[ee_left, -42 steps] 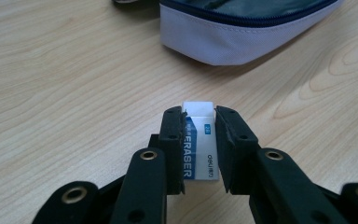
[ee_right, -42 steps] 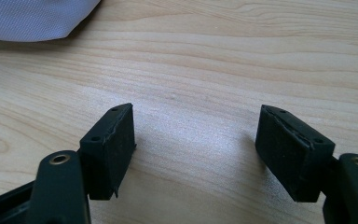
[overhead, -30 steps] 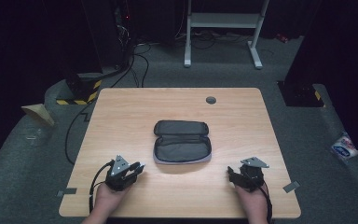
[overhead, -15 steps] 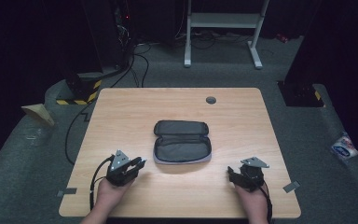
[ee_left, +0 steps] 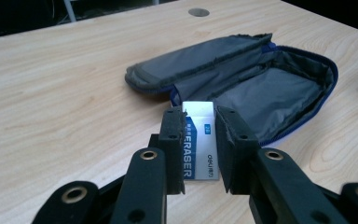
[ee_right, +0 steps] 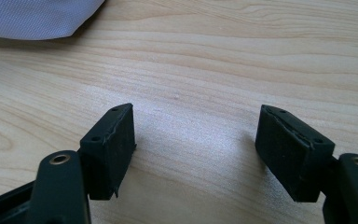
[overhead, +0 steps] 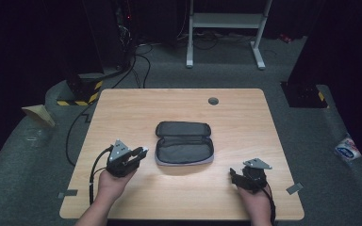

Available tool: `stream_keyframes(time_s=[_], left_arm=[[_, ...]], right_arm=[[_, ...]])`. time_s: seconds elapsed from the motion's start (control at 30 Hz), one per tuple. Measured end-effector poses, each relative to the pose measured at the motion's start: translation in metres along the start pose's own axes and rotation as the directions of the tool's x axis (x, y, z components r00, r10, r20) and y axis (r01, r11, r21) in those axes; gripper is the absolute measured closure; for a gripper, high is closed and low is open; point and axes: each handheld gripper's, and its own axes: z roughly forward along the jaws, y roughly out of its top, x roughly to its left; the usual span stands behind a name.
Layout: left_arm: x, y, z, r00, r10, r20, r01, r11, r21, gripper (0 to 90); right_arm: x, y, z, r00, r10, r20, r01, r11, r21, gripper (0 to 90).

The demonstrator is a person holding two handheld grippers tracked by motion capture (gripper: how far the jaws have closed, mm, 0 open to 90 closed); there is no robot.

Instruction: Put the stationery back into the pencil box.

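Eraser (ee_left: 197, 140) sat pinched upright between the jaws of the left gripper (overhead: 139, 153) at lower left of the high view, with the open pencil case (overhead: 184, 142) just to its right at centre frame, long axis running left to right across the desk (overhead: 179, 108). Its grey interior looked empty, though folds may hide something. Right gripper (ee_right: 196, 149), jaws spread and holding nothing, rested at lower right, farther from the case.

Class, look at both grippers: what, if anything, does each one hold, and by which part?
The left gripper clamps a white-and-blue eraser across its flat faces, one end protruding. The right gripper holds nothing.
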Motion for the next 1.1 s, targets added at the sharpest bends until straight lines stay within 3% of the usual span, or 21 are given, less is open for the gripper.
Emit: stream_keyframes(time_s=[0.57,1.1], left_arm=[[0.001,0.022,0.004,0.9998,0.017,0.014,-0.016,0.9995,-0.028,72.8],[-0.012,0.037,0.033,0.9972,0.032,0.068,-0.032,0.9995,0.007,72.9]], right_arm=[[0.0,0.0,0.0,1.0,-0.002,0.003,0.002,1.0,-0.002,28.1],[0.001,0.0,0.0,0.9999,0.009,0.007,-0.009,1.0,0.0,28.3]])
